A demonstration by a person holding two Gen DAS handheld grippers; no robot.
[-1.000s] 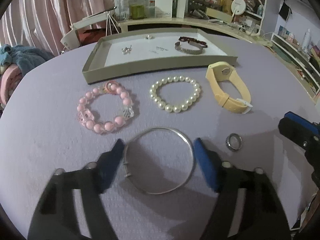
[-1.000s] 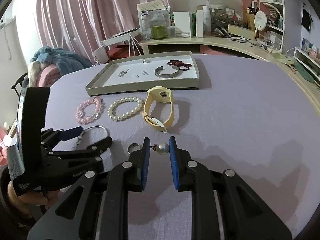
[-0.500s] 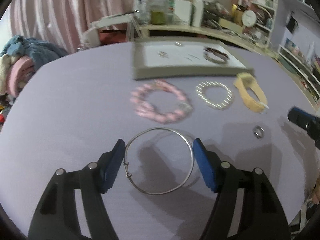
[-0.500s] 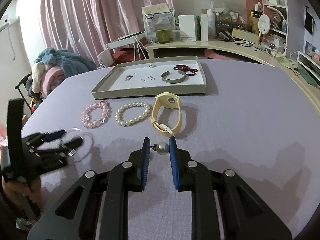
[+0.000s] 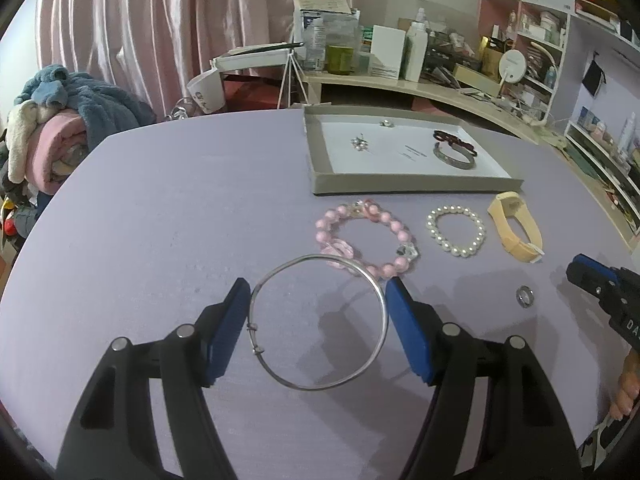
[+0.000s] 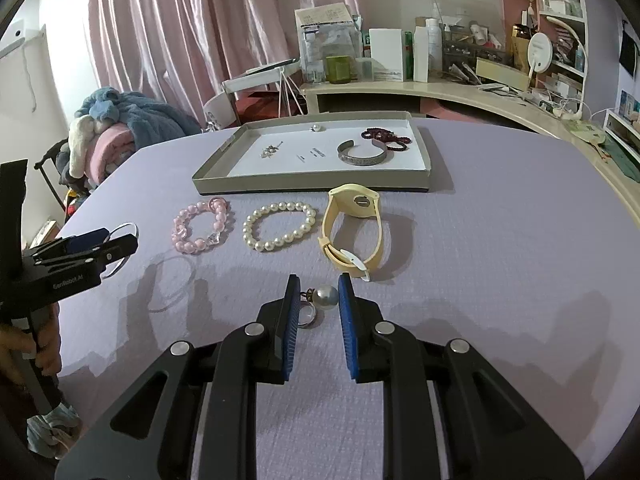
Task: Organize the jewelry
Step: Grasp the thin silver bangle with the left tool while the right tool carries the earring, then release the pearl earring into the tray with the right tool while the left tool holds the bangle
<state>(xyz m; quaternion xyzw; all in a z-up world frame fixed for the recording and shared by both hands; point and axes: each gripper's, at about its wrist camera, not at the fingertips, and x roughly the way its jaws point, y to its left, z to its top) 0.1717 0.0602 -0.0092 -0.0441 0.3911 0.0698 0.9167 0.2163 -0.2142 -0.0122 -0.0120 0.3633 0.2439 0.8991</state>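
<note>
over the purple table, the left gripper (image 5: 316,312) pinches the silver bangle (image 5: 318,322) across its width, lifted clear, probably bound for the tray (image 5: 400,184). the right gripper (image 6: 316,300) sits narrow around the pearl ring (image 6: 320,300), grip unclear.

Both grippers: matte black plastic frames with triangular cut-outs, round silver screws at the finger joints. Left gripper (image 5: 316,332) and right gripper (image 6: 319,316) have blue ribbed fingertips (image 6: 290,320). White "GenRobot.AI" lettering on the left gripper's side. Bare-skinned hand (image 6: 24,354) on its handle.
</note>
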